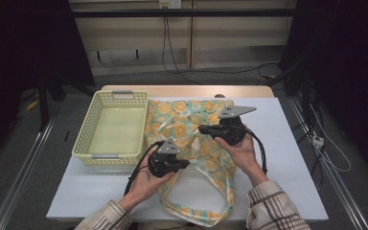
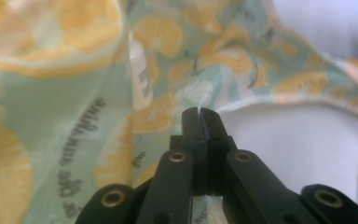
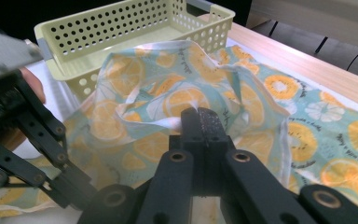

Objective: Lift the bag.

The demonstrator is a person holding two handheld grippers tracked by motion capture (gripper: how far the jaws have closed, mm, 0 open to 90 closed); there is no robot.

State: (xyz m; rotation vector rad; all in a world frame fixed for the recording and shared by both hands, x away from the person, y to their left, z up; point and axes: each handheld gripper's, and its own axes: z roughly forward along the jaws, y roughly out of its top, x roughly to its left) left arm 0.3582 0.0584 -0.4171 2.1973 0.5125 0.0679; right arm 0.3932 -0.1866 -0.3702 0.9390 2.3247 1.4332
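A cloth tote bag printed with orange and lemon slices on pale green (image 1: 187, 129) lies spread on the white tabletop (image 1: 287, 158), just right of a pale yellow perforated plastic basket (image 1: 88, 136), with its loop handles trailing toward the person's edge of the table. The bag's upper left corner touches or overlaps the basket's right rim.

The left gripper (image 1: 184, 164) is held in the person's left hand (image 1: 146, 184) at the bag's left edge, near its mouth. In the left gripper view its black jaws are pressed together, and a bit of the printed fabric seems to be pinched between the tips (image 2: 199, 112), though the very contact is hard to make out. Beyond the tips a small white bottle (image 2: 140, 74) lies inside the bag, and the pale lining of the opening shows to the right.

The right gripper (image 1: 202, 128), carried by the right hand (image 1: 242, 151), sits over the middle of the bag, well apart from the basket. In the right gripper view its jaws are clenched on a white-edged fold of the bag's fabric (image 3: 198, 112), which rises in a raised, rumpled ridge in front of them. The left gripper's black linkage shows at the left of that view, close by.

The small white bottle (image 1: 196, 146) shows in the high view between the two grippers, at the bag's mouth
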